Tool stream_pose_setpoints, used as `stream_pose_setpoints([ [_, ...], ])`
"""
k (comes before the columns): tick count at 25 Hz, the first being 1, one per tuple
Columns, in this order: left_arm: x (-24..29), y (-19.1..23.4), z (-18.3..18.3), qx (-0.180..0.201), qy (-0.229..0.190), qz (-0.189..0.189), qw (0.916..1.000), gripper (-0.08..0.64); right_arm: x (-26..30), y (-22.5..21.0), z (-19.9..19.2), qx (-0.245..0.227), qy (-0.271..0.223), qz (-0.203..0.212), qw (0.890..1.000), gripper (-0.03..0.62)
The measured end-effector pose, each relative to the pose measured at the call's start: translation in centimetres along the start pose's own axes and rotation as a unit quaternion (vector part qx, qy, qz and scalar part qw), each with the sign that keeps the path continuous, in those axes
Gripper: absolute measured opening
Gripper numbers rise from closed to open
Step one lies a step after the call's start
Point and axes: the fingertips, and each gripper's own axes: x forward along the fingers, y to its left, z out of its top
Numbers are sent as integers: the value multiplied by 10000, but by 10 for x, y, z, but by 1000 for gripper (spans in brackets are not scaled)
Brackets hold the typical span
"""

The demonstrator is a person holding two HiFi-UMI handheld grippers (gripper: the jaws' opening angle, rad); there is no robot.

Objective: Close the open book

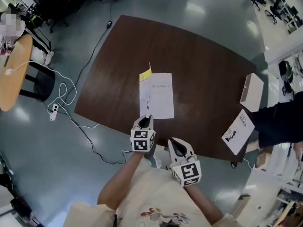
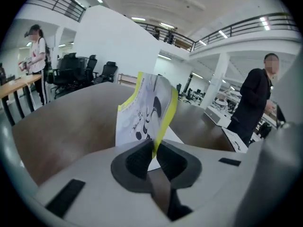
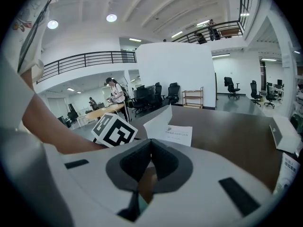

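The thin book (image 1: 156,96) lies open on the dark brown table (image 1: 203,65), its white page flat. Its yellow-edged cover (image 1: 146,74) stands up along the left side. In the left gripper view this cover (image 2: 142,115) rises upright from between the jaws, and my left gripper (image 2: 154,148) is shut on its lower edge. From the head view the left gripper (image 1: 146,119) sits at the book's near edge. My right gripper (image 1: 176,145) hovers to the right of it near the table's front edge. In its own view the right gripper (image 3: 150,148) is shut with nothing in it, and the book (image 3: 177,135) lies ahead.
A white box (image 1: 252,91) and a printed booklet (image 1: 238,131) lie at the table's right end, beside a person in dark clothes (image 1: 279,122). A round wooden table (image 1: 12,72) and floor cables (image 1: 71,110) are on the left.
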Motion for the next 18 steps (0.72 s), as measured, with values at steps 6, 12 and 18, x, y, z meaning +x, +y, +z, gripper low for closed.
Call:
stream_pose_setpoints([
  [6,38,-42,-33,626,1057,-858,9887,159,-7,-25,-9,186,-25,-226,9996,5],
  [12,50,-49,-52,154,1648,-1093,9801,212,-9,-32,-8,287,-36,-301,9991,5],
  [18,16,-56,-27,124,1189,-1239,9851,212,-6,-27,-3,217,-136,-250,9994,5],
])
